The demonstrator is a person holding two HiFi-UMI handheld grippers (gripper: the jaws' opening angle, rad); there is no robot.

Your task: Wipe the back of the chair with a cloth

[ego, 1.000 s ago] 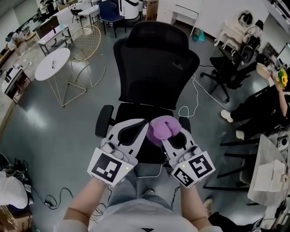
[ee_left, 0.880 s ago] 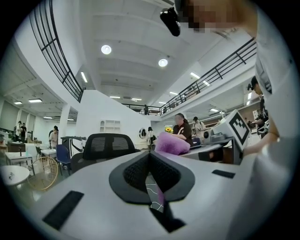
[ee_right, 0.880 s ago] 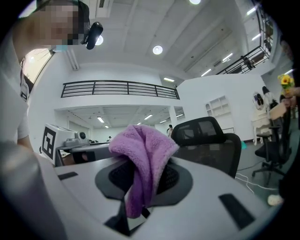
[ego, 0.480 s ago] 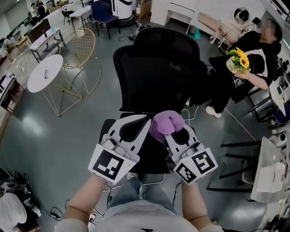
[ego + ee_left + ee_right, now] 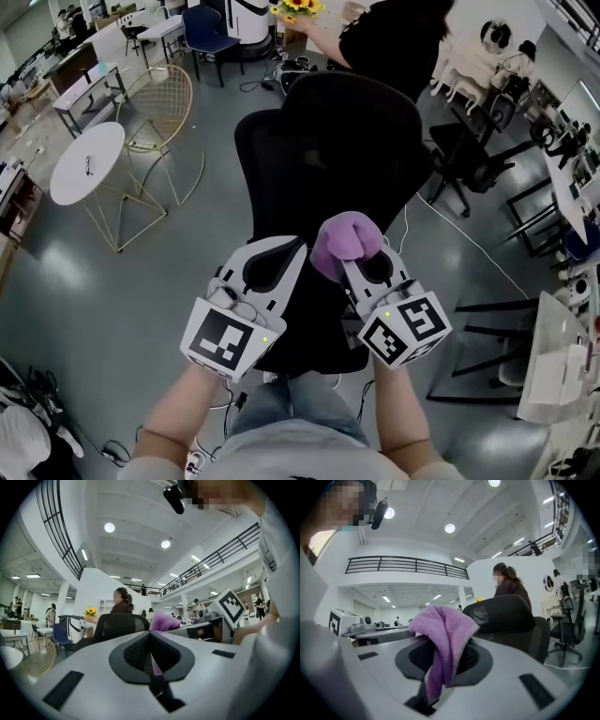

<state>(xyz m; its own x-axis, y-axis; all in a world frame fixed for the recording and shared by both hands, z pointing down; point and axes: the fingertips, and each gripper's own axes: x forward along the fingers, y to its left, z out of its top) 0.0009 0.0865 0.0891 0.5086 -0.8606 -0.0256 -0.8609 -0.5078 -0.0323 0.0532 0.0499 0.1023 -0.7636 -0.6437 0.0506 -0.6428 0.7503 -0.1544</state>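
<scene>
A black office chair (image 5: 337, 159) stands straight ahead, its backrest facing me. My right gripper (image 5: 359, 258) is shut on a purple cloth (image 5: 342, 236), which bunches over the fingertips just short of the lower backrest. The right gripper view has the cloth (image 5: 443, 630) draped over the closed jaws, with the chair's headrest (image 5: 501, 616) beyond. My left gripper (image 5: 292, 251) sits beside it, shut with nothing held. In the left gripper view its pads meet, and the chair (image 5: 117, 623) and the cloth (image 5: 161, 620) lie ahead.
A person in black (image 5: 394, 37) holding sunflowers (image 5: 298, 7) stands right behind the chair. A round white table (image 5: 86, 161) and a gold wire chair (image 5: 155, 103) are at the left. More black chairs (image 5: 473, 150) and desks crowd the right.
Both grippers have moved up and closer to the chair's backrest. The person with the sunflowers walked from the right side to behind the chair.
</scene>
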